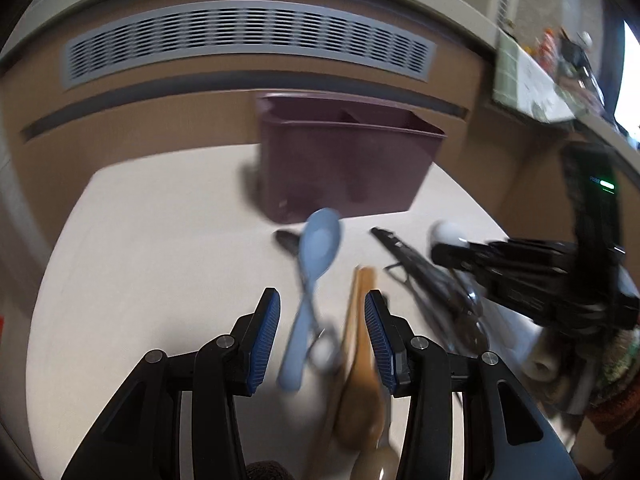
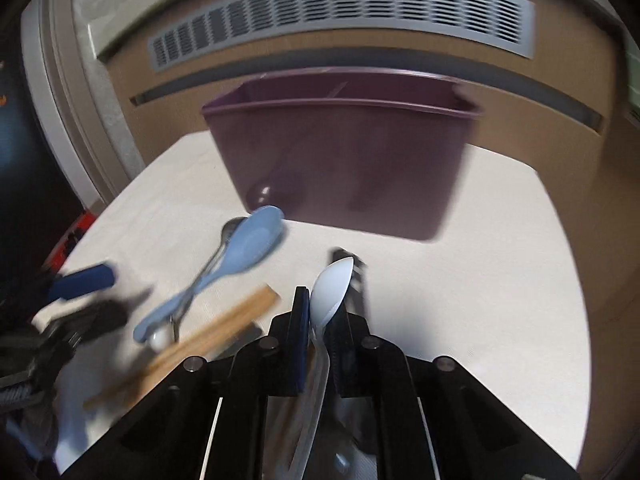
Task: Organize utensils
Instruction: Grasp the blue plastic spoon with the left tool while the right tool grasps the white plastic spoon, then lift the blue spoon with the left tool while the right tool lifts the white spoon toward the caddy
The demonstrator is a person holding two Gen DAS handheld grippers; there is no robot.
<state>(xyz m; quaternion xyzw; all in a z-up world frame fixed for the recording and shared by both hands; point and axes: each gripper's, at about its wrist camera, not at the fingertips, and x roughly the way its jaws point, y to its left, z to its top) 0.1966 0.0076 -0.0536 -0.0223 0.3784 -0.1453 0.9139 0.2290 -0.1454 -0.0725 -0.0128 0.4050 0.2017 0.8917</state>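
A purple divided utensil bin (image 1: 344, 160) stands at the back of the white table; it also shows in the right wrist view (image 2: 344, 152). My left gripper (image 1: 322, 308) is open above a light blue spoon (image 1: 316, 252) and a wooden spoon (image 1: 360, 360). My right gripper (image 2: 324, 304) is shut on a white plastic spoon (image 2: 332, 284), bowl pointing toward the bin; it shows at the right of the left wrist view (image 1: 452, 236). The blue spoon (image 2: 244, 248) and wooden spoon (image 2: 216, 332) lie to its left.
Black tongs and a whisk (image 1: 424, 276) lie right of the wooden spoon. A metal spoon (image 1: 288, 240) lies under the blue one. A brown cabinet with a grey vent grille (image 1: 248, 44) rises behind the table. A cluttered counter (image 1: 540, 80) is at far right.
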